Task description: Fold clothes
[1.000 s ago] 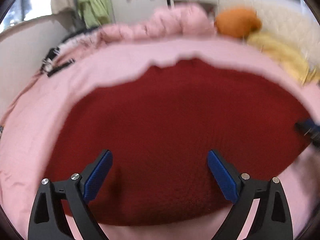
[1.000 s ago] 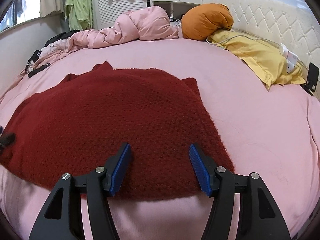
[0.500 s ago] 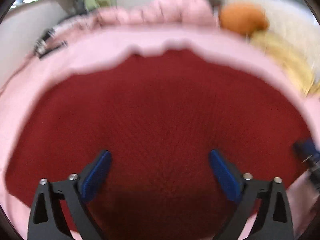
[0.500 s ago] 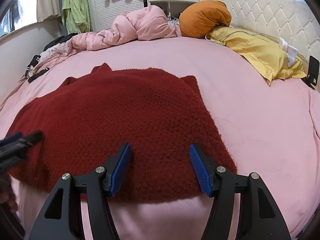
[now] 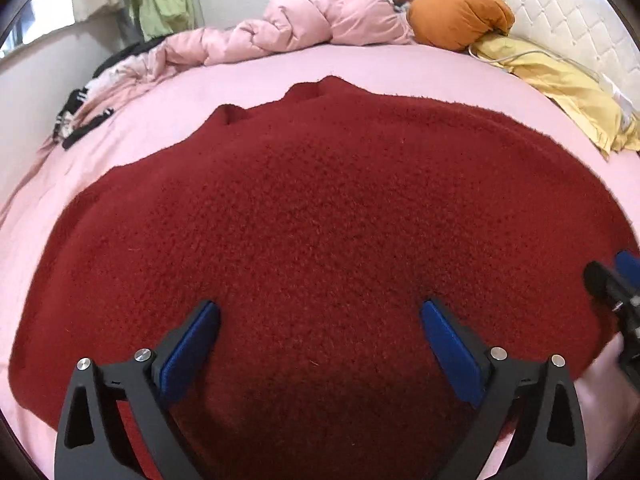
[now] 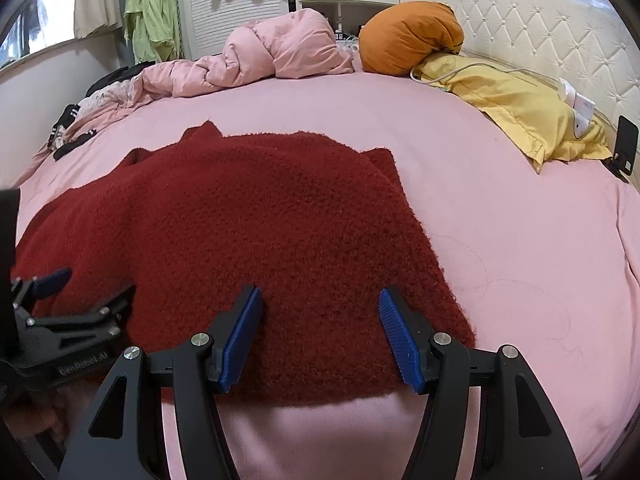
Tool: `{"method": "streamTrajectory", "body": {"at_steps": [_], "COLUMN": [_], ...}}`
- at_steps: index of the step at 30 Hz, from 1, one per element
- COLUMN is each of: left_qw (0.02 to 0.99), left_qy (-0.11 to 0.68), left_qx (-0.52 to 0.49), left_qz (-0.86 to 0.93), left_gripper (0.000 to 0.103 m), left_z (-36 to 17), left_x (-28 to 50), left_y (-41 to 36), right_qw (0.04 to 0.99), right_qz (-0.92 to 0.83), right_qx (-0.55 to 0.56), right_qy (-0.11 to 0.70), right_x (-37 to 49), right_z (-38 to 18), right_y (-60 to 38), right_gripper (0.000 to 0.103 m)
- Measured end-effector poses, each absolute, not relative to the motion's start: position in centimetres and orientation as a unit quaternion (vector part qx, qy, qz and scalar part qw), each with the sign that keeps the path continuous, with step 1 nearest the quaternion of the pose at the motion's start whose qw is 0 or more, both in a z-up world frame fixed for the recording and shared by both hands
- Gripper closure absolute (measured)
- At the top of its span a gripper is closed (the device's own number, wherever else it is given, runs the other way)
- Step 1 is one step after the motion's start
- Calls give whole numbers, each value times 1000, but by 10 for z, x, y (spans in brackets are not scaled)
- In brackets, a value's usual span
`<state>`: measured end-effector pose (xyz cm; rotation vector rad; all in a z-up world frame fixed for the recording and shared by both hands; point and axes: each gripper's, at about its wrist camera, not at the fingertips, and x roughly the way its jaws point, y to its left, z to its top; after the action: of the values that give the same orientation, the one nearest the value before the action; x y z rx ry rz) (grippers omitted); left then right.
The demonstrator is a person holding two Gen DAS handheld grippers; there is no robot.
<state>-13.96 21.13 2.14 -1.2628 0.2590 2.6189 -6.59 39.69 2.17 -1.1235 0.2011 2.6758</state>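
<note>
Lying flat on the pink bed (image 6: 500,216), the red sweater (image 5: 320,220) now fills more space ahead of the left gripper (image 5: 320,344), whose jaws stay spread, empty. The right gripper (image 6: 320,332), unmoved, hangs spread above the hem; only its view shows a phone stand (image 6: 625,145) far right.

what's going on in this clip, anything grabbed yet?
Nothing is gripped. A person holds two grippers over a red sweater spread flat on the pink bed. The left gripper hangs over the sweater's middle, the right gripper over its near right edge. Both are open, with no fabric pinched. No fold has begun.
</note>
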Motion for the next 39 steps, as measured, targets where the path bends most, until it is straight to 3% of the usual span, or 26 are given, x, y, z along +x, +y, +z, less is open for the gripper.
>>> {"method": "streamTrajectory", "body": {"at_steps": [7,11,13,16,21,28,31,38,39], "left_qw": [46,-18,-28,-1,-3,0,-1,-2,-2], "left_qy": [75,73,88,88,93,88,89,92,93], "left_qx": [-351,-361,-419,-407,-394,-390,-389,-388,-388], "left_qz": [932,930,903,909,914,917,917,917,917], "left_gripper": [5,5,0,0,0,0,0,0,0], "left_z": [64,47,14,-8,-13,-8,-7,-5,-5], "left_x": [-121,-120,-131,-129,-123,-122,-122,-121,-121], "left_y": [124,66,48,39,42,40,41,41,41], "right_qw": [116,111,99,54,-53,15,30,24,23], "right_qz": [914,915,916,901,807,707,693,725,737], "right_qx": [-382,-376,-369,-363,-348,-322,-310,-308,-304], "right_qy": [74,91,125,231,474,630,650,615,603], "right_x": [-64,-59,-53,-40,-13,5,-9,-56,-59], "right_z": [21,22,24,24,5,-35,-40,-30,-25], "right_y": [397,396,397,406,422,444,453,461,462], "right_gripper": [41,41,41,41,39,38,38,39,58]}}
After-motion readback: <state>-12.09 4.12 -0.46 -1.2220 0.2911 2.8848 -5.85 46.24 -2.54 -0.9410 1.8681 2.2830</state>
